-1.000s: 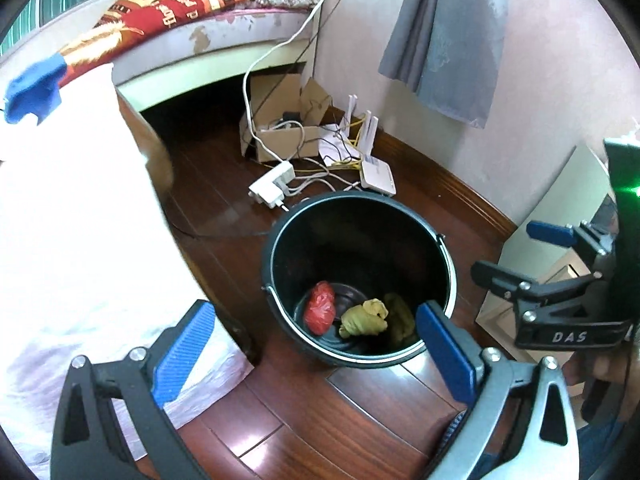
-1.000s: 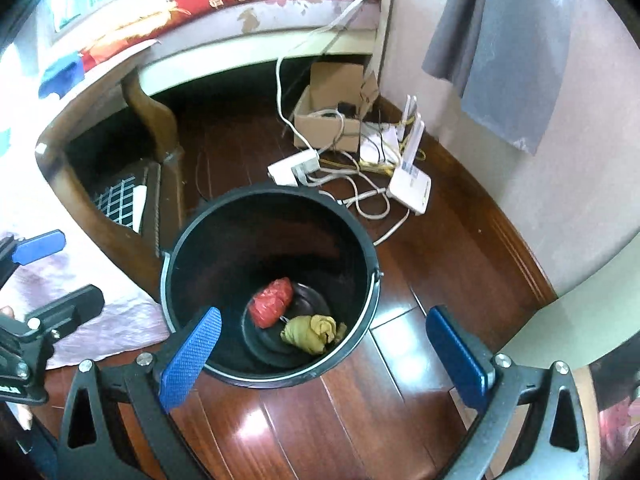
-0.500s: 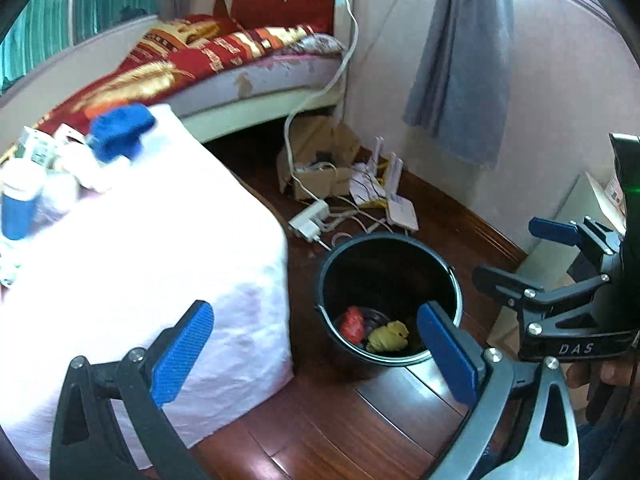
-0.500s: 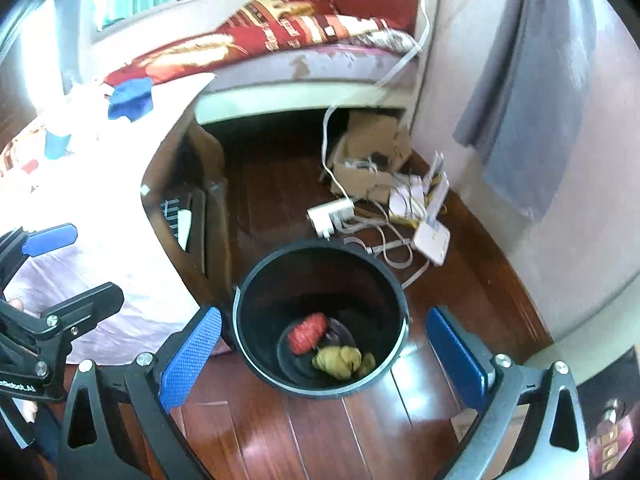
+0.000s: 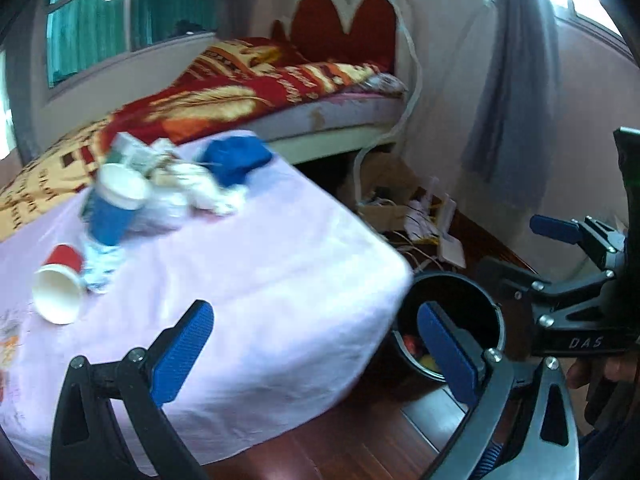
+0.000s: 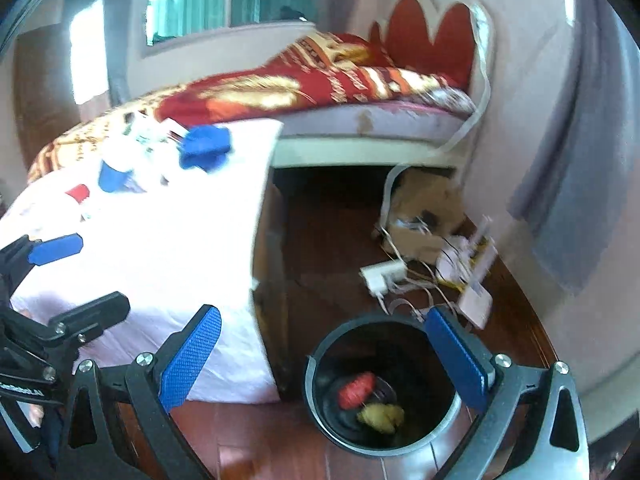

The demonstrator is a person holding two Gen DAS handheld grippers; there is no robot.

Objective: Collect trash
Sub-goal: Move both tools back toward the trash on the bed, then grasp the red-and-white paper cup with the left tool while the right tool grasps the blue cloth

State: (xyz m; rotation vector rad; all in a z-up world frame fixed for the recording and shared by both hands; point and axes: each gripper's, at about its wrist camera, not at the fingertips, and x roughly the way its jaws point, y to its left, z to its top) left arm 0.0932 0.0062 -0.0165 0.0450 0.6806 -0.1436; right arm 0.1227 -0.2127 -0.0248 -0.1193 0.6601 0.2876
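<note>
A black bucket [image 6: 320,412] stands on the wood floor beside the table; a red wad [image 6: 356,390] and a yellow wad [image 6: 380,418] lie in it. It also shows in the left wrist view [image 5: 492,316]. On the white-clothed table [image 5: 260,280] lie a blue paper cup [image 5: 114,208], a tipped red cup [image 5: 58,286], crumpled white paper [image 5: 208,192] and a blue crumpled piece [image 5: 236,158]. My left gripper [image 5: 316,352] is open and empty over the table's near corner. My right gripper [image 6: 324,360] is open and empty above the bucket.
A bed [image 6: 340,88] with a red blanket lies behind the table. A cardboard box [image 6: 424,216], a power strip [image 6: 382,274], cables and a router [image 6: 474,300] clutter the floor by the wall. A grey curtain [image 5: 516,92] hangs at the right.
Both grippers have risen and pulled back from the bucket. The views now look over the tabletop with its cups and paper; the bucket looks smaller and lower.
</note>
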